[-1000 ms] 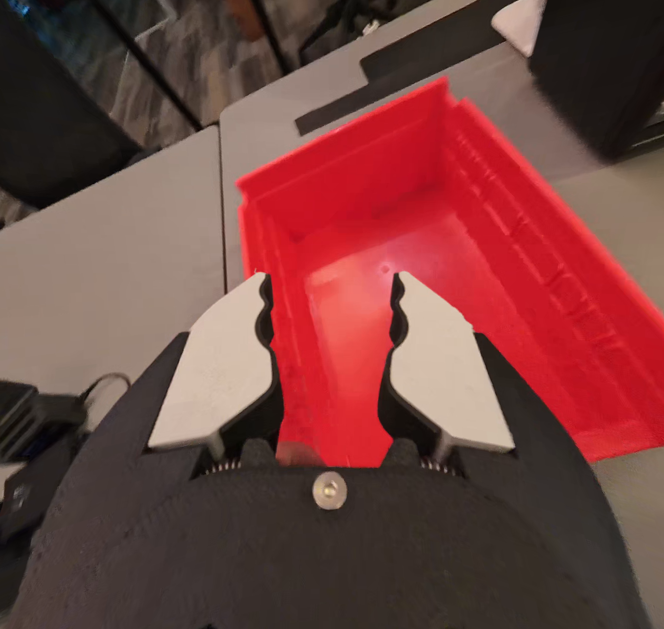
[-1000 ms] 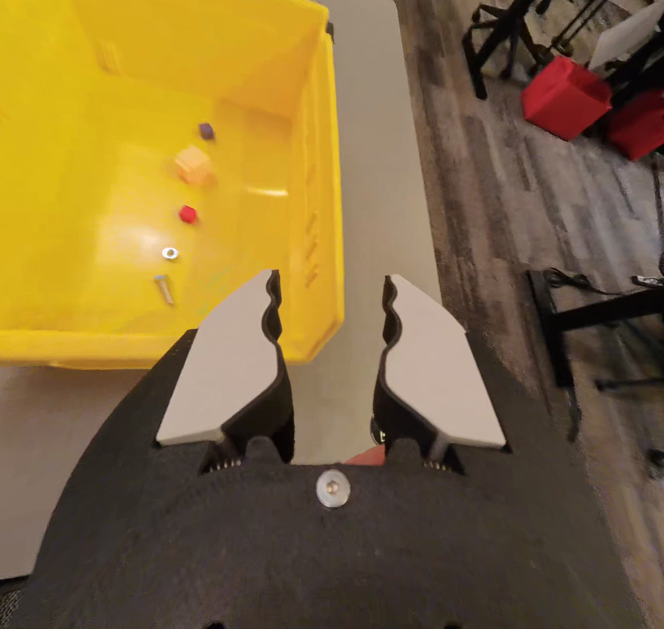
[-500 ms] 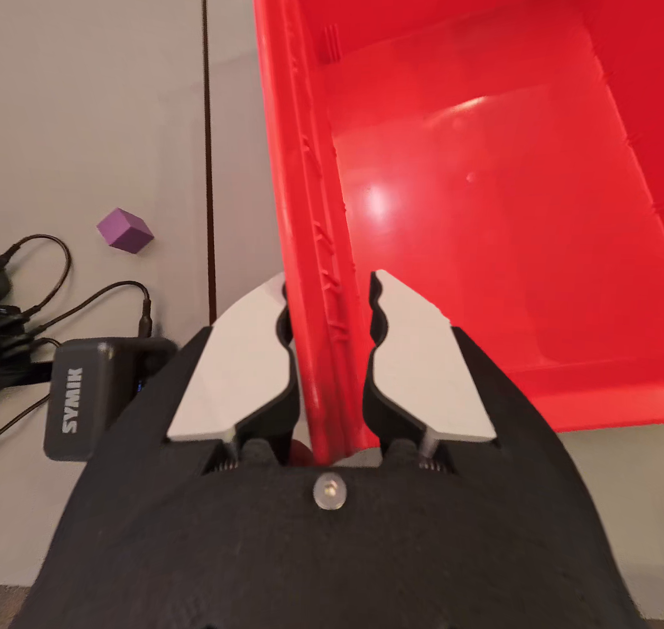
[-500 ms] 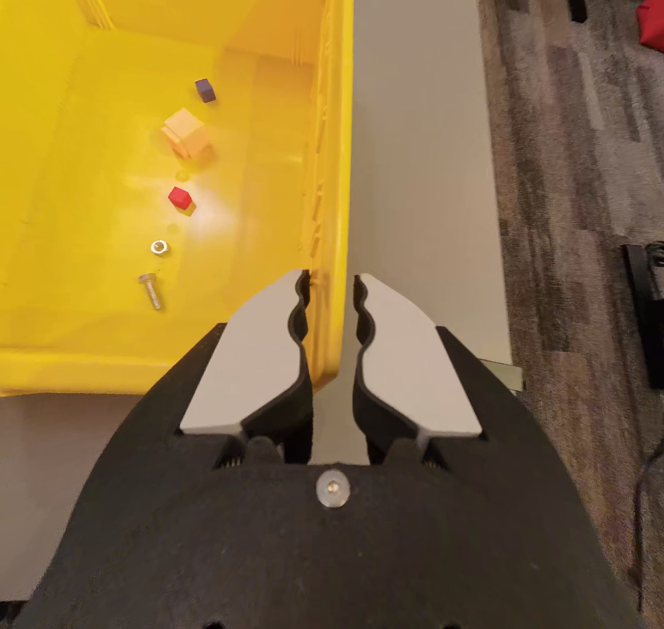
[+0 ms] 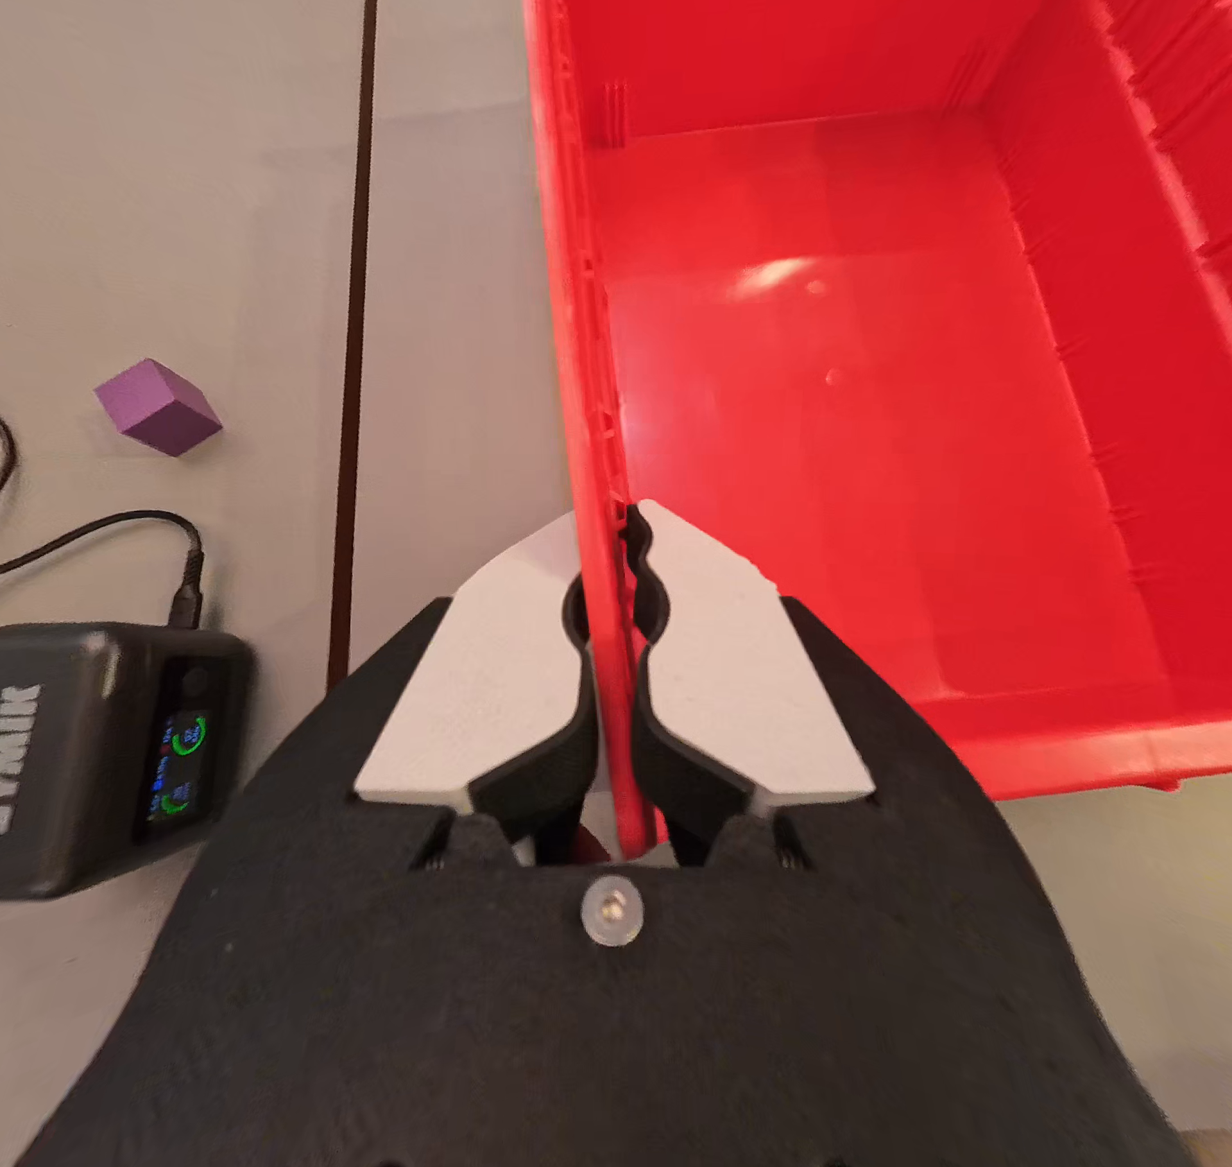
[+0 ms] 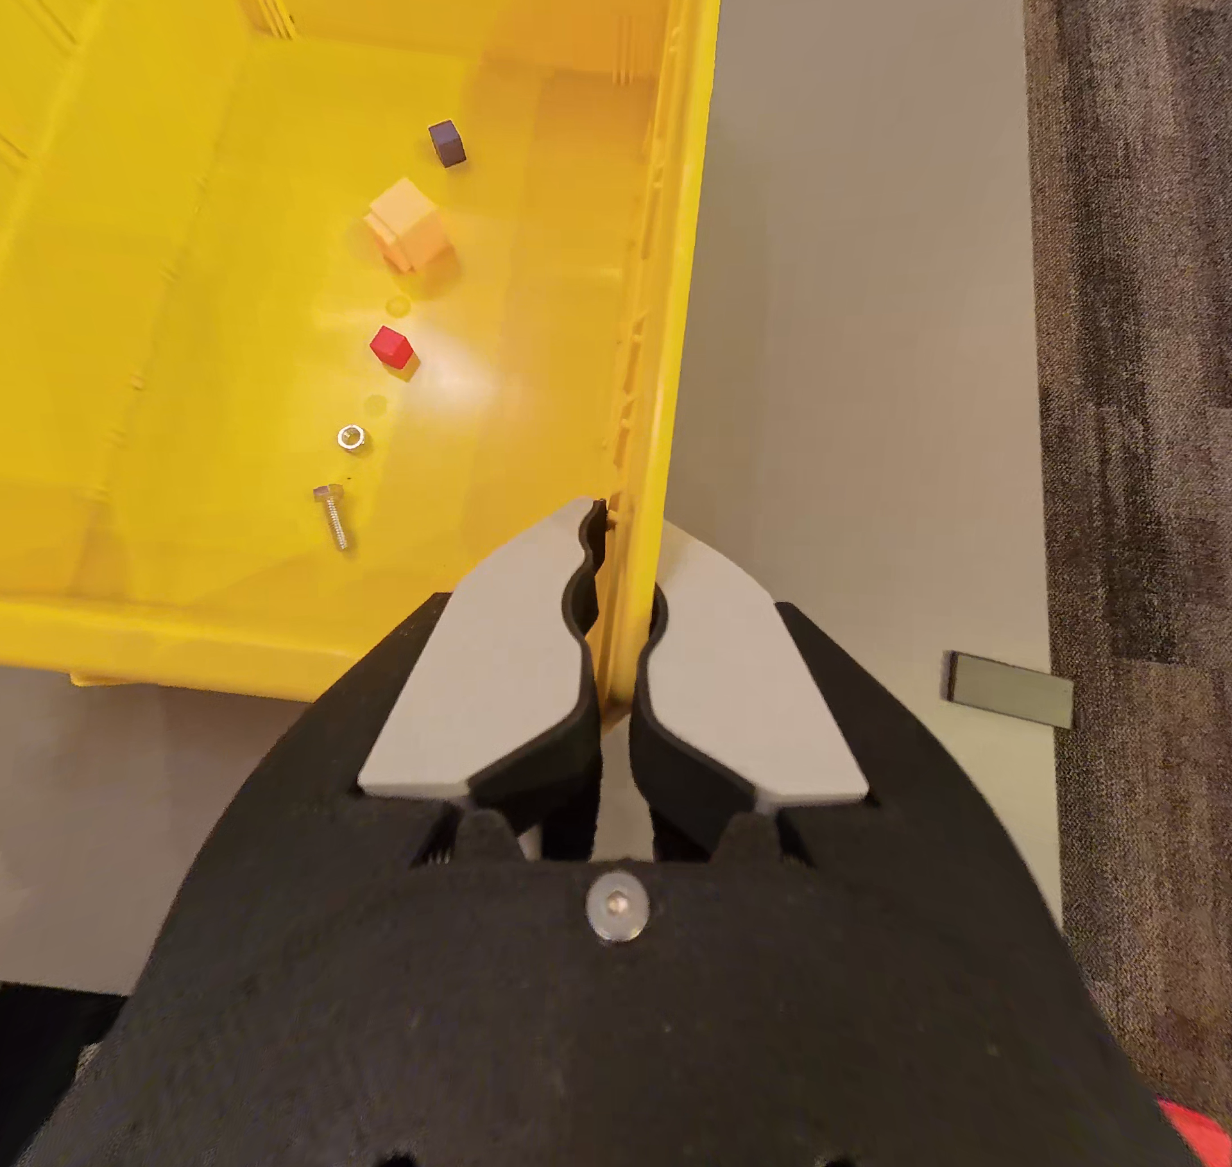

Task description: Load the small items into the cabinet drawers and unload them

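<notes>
The left claw is pinching the left side wall of the red drawer, one jaw outside the wall and one inside, the pads pressed against the plastic near the drawer's front corner. The red drawer is sitting on the grey tabletop, and its floor is showing nothing but a glare spot. Left of the red drawer, beyond a dark seam in the tabletop, a purple cube is lying on the surface. Nearer the camera than that cube, a black power pack with a small lit screen is resting, a black cable plugged into its top.

The right claw is closed in the same way on the right side wall of the yellow drawer, its jaws straddling the wall close to the front corner. Inside the yellow drawer, in a loose line running away from the front wall, are lying a small bolt, a nut, a red cube, a tan block and a dark blue cube. Right of the yellow drawer the tabletop is ending at a dark carpeted floor.
</notes>
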Demonstrator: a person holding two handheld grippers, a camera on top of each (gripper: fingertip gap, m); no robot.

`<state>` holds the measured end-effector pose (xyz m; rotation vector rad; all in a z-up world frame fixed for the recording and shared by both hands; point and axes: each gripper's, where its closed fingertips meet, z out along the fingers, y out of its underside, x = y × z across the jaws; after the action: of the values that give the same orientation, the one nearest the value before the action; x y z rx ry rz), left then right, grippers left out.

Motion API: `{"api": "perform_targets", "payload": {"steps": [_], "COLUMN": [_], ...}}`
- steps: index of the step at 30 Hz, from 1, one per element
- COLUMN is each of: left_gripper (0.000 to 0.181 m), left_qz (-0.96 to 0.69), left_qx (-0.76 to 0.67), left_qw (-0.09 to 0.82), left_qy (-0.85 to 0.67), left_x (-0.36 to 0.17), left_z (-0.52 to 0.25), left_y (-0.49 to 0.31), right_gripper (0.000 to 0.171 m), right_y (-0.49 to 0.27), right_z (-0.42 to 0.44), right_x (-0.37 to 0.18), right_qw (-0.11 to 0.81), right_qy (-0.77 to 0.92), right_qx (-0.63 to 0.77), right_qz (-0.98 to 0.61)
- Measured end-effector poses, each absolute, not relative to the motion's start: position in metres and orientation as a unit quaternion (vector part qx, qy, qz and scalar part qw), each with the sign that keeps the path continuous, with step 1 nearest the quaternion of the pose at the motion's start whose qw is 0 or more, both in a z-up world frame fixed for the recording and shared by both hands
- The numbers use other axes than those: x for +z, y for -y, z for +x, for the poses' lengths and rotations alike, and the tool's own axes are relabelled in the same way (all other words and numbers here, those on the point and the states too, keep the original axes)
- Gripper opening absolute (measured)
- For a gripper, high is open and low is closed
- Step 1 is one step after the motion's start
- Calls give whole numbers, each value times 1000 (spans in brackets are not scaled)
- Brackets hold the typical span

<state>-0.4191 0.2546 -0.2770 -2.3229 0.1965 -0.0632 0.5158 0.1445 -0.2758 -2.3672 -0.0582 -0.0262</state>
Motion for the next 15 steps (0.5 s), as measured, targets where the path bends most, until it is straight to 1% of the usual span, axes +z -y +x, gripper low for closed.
{"api": "perform_targets", "payload": {"steps": [9, 15], "left_gripper": [4, 4], "left_qz": [-905, -901], "left_qx": [-69, -70], "left_qw": [416, 422], "left_qy": [-61, -72], "left_x": [-269, -263], "left_z": [-417, -412], "left_y": [-254, -253], "right_gripper": [2, 2], "right_y": [-125, -111], "right_z": [488, 464], "right_x": [-275, -276], "right_qw": [362, 349], "right_qy": [52, 70], "right_qx": [11, 18], "right_qz": [-931, -934]}}
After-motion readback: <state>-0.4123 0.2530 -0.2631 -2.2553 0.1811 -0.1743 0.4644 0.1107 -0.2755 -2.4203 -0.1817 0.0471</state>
